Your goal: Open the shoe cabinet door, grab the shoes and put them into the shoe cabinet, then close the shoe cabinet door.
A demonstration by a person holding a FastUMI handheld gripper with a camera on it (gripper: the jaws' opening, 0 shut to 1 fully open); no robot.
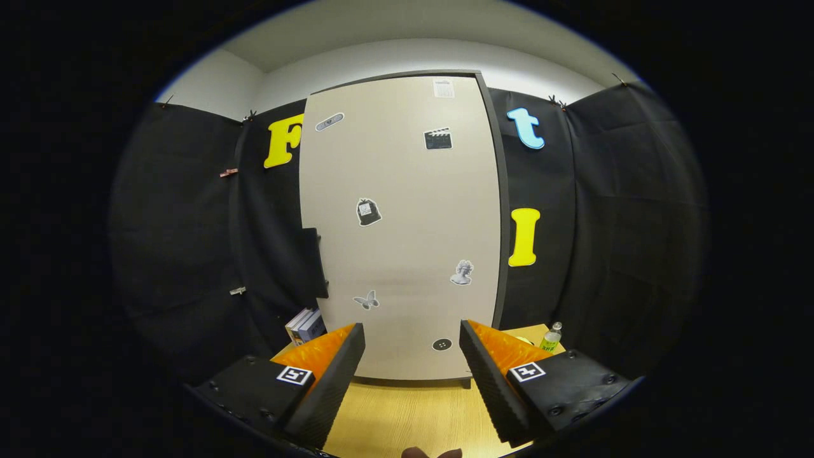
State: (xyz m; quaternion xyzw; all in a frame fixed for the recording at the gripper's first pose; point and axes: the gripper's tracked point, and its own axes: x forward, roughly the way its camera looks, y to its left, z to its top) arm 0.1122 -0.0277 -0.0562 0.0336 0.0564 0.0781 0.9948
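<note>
Straight ahead of the gripper (412,366), beyond its spread, empty fingers: shoe cabinet door (400,222), closed, upright on the wooden table (394,420). Right of the cabinet, a bottle (551,337); left, books (306,326).

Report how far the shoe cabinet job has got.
Done: nothing that shows; the shoe cabinet door looks closed, its sticker-dotted face flat toward the camera. In hand: the gripper is open and empty, its fingers apart over the wooden surface, the door just beyond them. Left: open the door, fetch the shoes, put them inside, close it. A bottle and books flank the cabinet.
</note>
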